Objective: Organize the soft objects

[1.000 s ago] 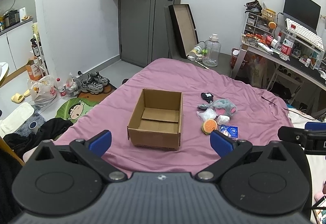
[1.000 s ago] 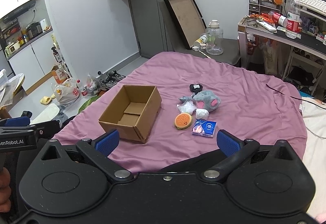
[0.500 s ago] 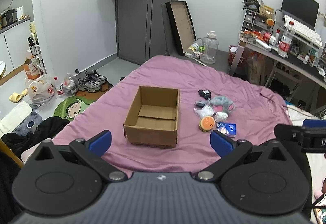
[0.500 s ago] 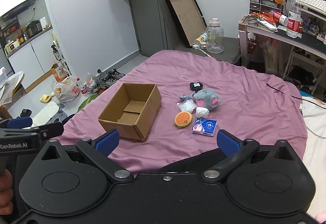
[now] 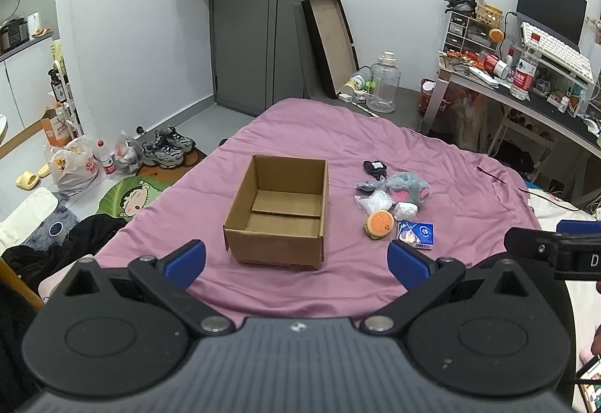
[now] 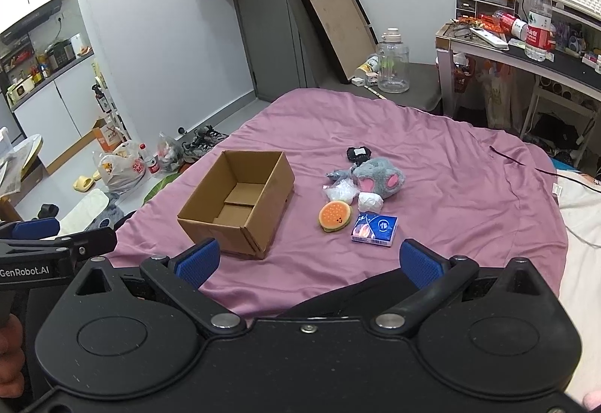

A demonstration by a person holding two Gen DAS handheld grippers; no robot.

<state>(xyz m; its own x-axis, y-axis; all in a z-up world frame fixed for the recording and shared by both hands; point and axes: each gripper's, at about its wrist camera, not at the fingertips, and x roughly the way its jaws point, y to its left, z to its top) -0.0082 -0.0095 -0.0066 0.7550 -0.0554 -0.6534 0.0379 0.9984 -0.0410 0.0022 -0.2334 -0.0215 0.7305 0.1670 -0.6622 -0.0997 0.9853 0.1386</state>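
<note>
**Cardboard waits empty while the soft things sit in a heap**

The cardboard box (image 5: 277, 214) stands open and empty on the purple bedspread (image 5: 443, 165), probably meant to take the pile just beside it: a grey plush (image 6: 377, 180), a burger-shaped toy (image 6: 335, 216), a blue packet (image 6: 374, 229), some crinkly white bags (image 6: 340, 192) and a small black item I can't identify. Both tools hang back over the bed's near edge. The left gripper (image 5: 296, 259) has its fingers spread wide on nothing; the right gripper (image 6: 308, 261) likewise, facing the pile. The grey plush is half hidden behind the bags.
</note>
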